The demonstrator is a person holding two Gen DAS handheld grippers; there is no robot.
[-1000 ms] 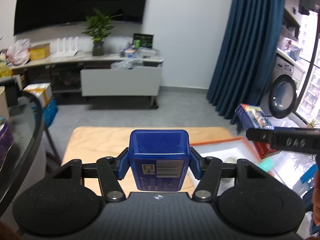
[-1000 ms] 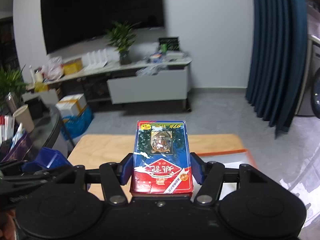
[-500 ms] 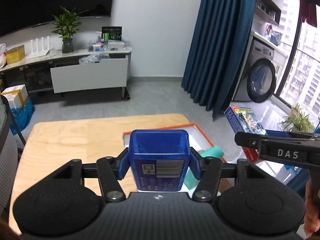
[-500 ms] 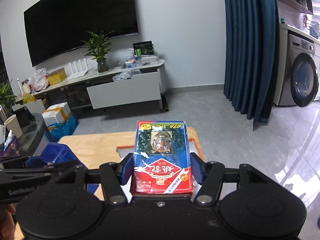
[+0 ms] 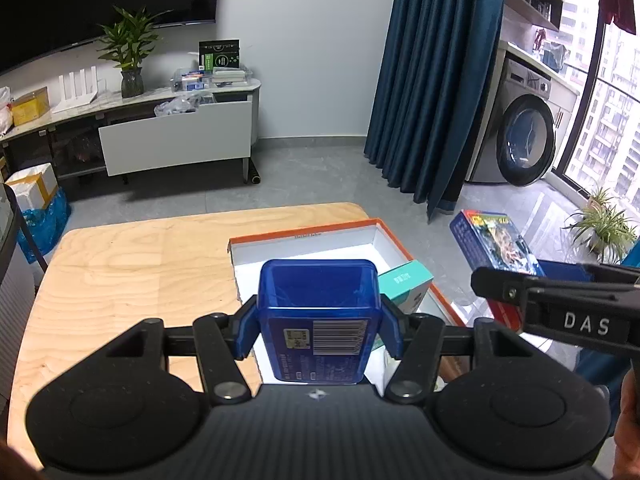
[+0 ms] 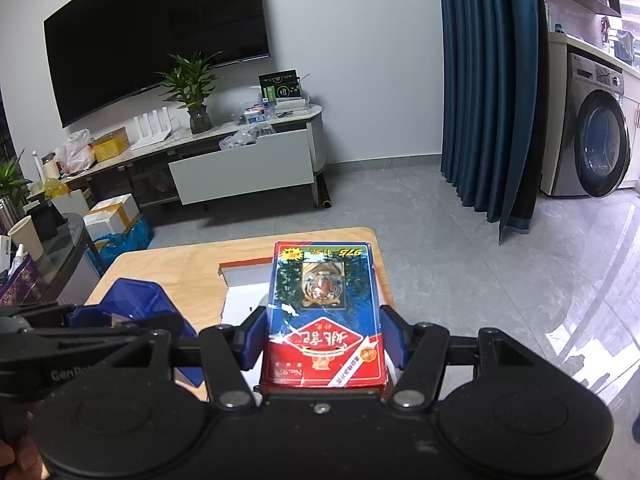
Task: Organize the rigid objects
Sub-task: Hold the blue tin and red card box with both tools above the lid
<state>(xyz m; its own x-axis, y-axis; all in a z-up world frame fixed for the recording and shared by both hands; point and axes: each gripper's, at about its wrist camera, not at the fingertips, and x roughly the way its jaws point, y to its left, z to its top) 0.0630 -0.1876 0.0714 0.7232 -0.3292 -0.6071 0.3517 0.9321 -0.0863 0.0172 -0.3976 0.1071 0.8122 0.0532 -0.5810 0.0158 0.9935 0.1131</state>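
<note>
orange-rimmed tray [image 5: 304,236] floor mostly hidden behind blue plastic case [image 5: 318,320], teal box [image 5: 406,282] partly covered, case label print unreadable

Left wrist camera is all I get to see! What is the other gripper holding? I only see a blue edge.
Observer: The right gripper is shut on a card box with a tiger picture on top.
Operator: What colour is the bottom part?
Observer: Red, with big white characters that are upside down in the right wrist view.
Operator: Is there anything to the left of the wooden table?
Observer: Yes, a glass-topped table with a paper cup standing on it.
</note>
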